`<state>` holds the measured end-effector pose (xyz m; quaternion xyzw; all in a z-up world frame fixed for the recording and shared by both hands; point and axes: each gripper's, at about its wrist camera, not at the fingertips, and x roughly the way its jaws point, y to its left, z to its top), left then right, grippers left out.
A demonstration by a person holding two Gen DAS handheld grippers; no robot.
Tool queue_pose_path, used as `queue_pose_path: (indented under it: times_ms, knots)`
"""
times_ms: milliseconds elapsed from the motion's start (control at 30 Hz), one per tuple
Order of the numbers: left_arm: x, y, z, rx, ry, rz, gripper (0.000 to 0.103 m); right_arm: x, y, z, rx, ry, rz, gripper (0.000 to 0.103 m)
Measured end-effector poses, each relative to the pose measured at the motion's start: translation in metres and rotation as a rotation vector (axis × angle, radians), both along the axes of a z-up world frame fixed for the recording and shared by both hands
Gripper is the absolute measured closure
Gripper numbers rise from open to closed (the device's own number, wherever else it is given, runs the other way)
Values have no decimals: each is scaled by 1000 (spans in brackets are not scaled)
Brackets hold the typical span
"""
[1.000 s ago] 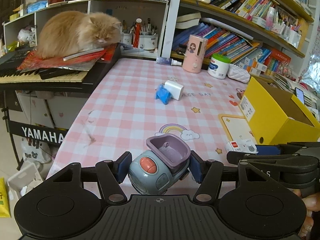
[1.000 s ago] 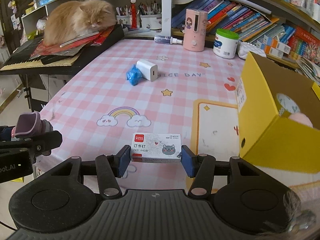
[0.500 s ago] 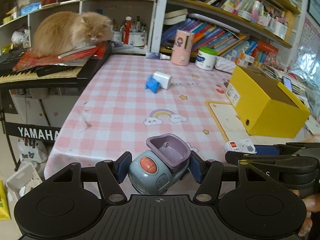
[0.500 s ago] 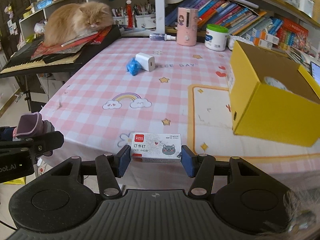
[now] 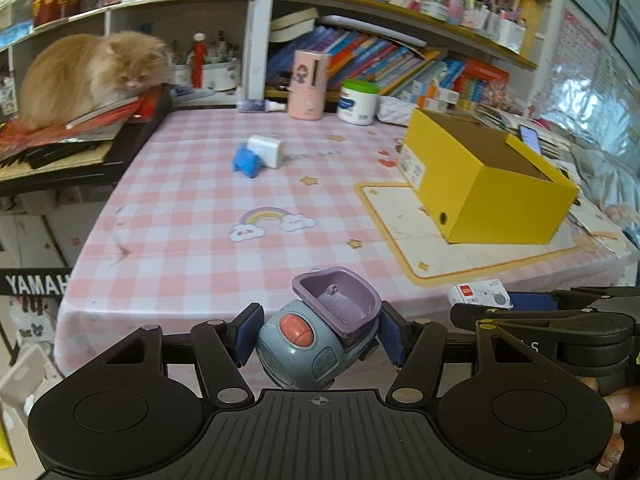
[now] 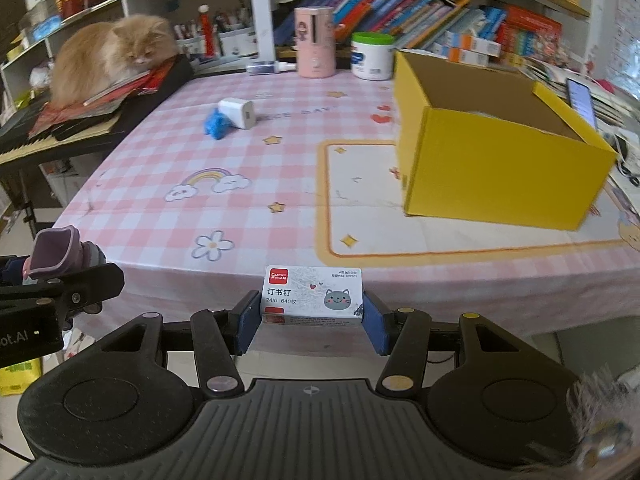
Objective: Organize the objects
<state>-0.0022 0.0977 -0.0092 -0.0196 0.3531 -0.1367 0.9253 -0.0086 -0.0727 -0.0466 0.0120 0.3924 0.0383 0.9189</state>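
Both grippers are pulling back off the near edge of the pink checked tablecloth-covered table (image 5: pixel 192 216) versus a second ago: the rainbow print and the open yellow cardboard box (image 6: pixel 500 168) are sitting further off in both views, and the box is now showing whole instead of crowding the right side.

Left gripper (image 5: pixel 314 334) is clamping a blue-grey rounded plastic toy with an orange button and a purple scoop-shaped top (image 5: pixel 320 332); pads are pressing both flanks. Right gripper (image 6: pixel 310 316) is clamping a small white cardboard staple box with a red label and a grey cat face (image 6: pixel 312 296) by its short ends. Both loads are hanging clear of the table, just off its near edge.

Progress, my read: two items picked, neither placed yet. A white plug-in charger cube (image 6: pixel 238 112) and a crumpled blue item (image 6: pixel 216 124) touching it are still lying out mid-table toward the far edge. The yellow box looks like the likely bin; something pale is showing inside, can't tell what.

Room to move:
- Wide bare cloth between near edge and box, nothing in the lane.
- Box is standing at the right side on a cream mat with an orange border (image 6: pixel 360 200); its tall near wall needs clearing from above.
- Grippers are running side by side, close together: collision risk if both go for the opening at once.
- Left edge: a black keyboard (image 5: pixel 60 156) butts against the table, with an orange long-haired cat (image 5: pixel 88 72) lying on it. Keep away.
- Far edge is crowded with a pink cylinder and a white tub.
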Motion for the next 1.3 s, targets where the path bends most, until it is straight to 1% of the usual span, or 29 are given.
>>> queue_pose_path:
  times_ms: [300, 500, 767, 933, 1300]
  knots:
    - [4, -25, -1, -1, -1, -89, 43, -13, -26, -2, 2, 10, -94, 52]
    - [10, -43, -1, -4, 1, -134, 43, -18, -42, -1, -1, 14, -138, 52]
    - [19, -81, -1, -4, 0, -222, 43, -24, -76, -3, 5, 39, -222, 52]
    - [26, -101, 0, -2, -4, -256, 43, -24, -98, -3, 15, 48, -271, 52]
    - [40, -138, 7, 13, -38, -309, 43, -10, -135, 0, 31, 48, -316, 52]
